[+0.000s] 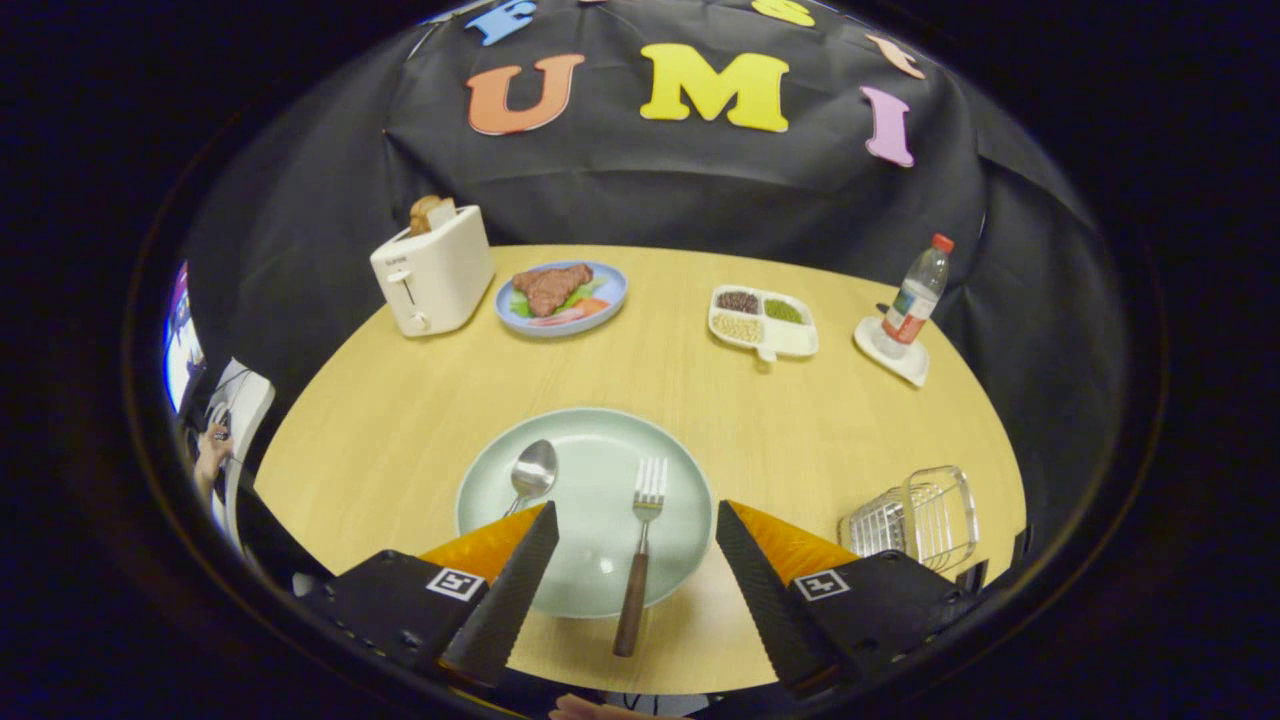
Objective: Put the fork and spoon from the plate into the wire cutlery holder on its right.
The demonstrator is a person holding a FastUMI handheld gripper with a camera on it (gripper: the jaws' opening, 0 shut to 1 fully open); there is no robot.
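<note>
A pale green plate (600,440) lies on the wooden table just ahead of my fingers. On it rests a fork (642,535) with a brown wooden handle that sticks out over the plate's near rim, tines pointing away. A metal spoon (532,470) lies to the fork's left, its handle hidden behind my left finger. The wire cutlery holder (912,520) stands to the right of the plate, beside my right finger. My gripper (637,518) is open, hovering above the plate's near edge with the fork handle between the fingers, untouched.
Across the table stand a white toaster (432,272) with bread, a blue plate of food (562,296), a divided white dish of beans (762,320) and a water bottle (914,298) on a white coaster. A person's hand (212,450) is at the far left.
</note>
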